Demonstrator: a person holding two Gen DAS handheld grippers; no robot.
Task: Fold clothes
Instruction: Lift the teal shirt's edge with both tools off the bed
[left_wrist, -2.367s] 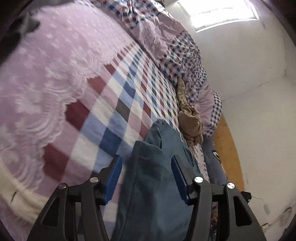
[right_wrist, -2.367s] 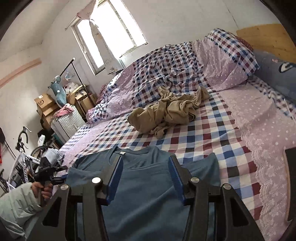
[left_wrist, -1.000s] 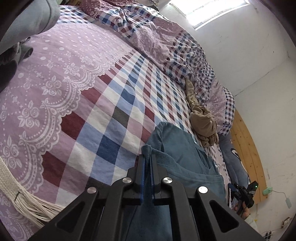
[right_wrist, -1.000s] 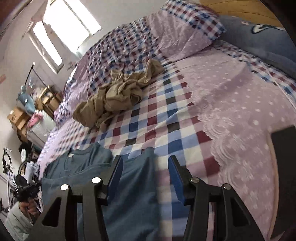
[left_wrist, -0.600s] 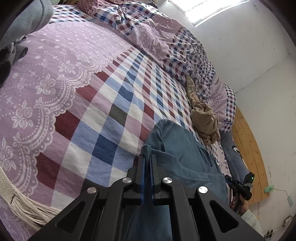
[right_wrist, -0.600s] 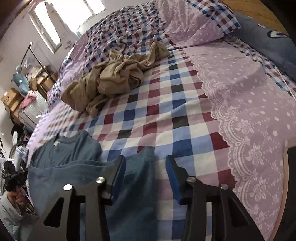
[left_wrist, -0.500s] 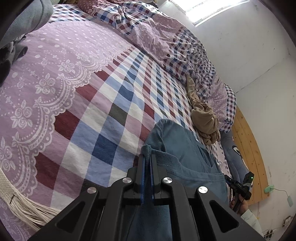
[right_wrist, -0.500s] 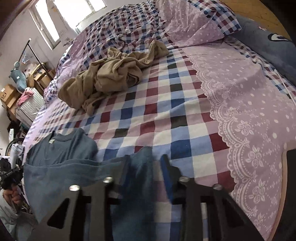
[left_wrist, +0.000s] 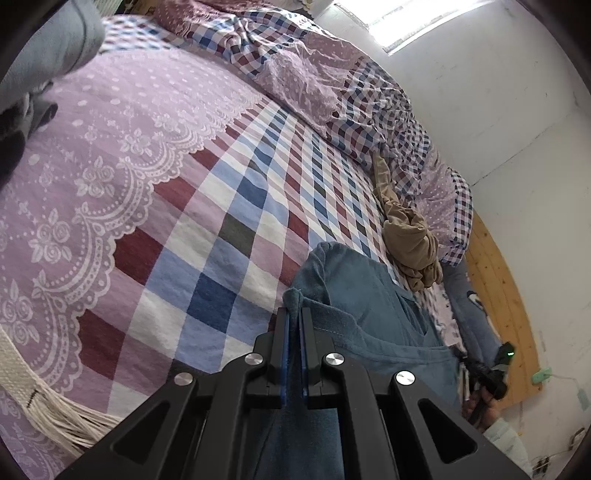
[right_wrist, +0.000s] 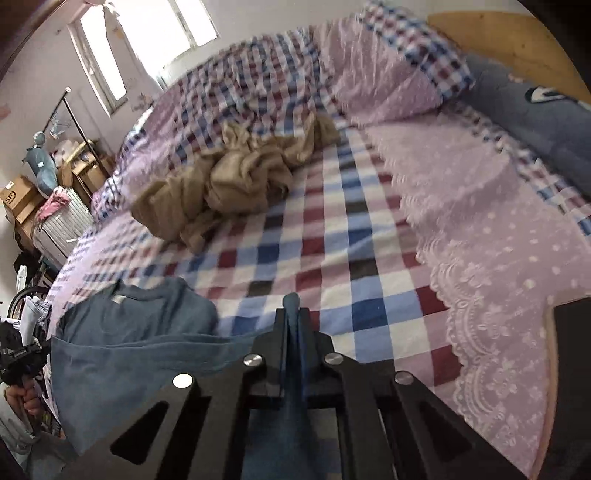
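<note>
Left claw (left_wrist: 293, 321) and right claw (right_wrist: 293, 314) each clenched on blue shirt (left_wrist: 369, 295) edge; thin pinch could slip if lifted unevenly off bed (left_wrist: 221, 206).

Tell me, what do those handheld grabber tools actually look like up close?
Both the left gripper and the right gripper are matte black angular frames with triangular cut-outs, round silver bolt heads and blue-lined fingers. The other view shows the right one as a black handle with a small green light.

Was a bed (right_wrist: 332, 258) spread with checked and lilac lace-edged cover. Bore a blue T-shirt (right_wrist: 140, 332) near its edge, a crumpled tan garment (right_wrist: 236, 177) farther in, well apart
</note>
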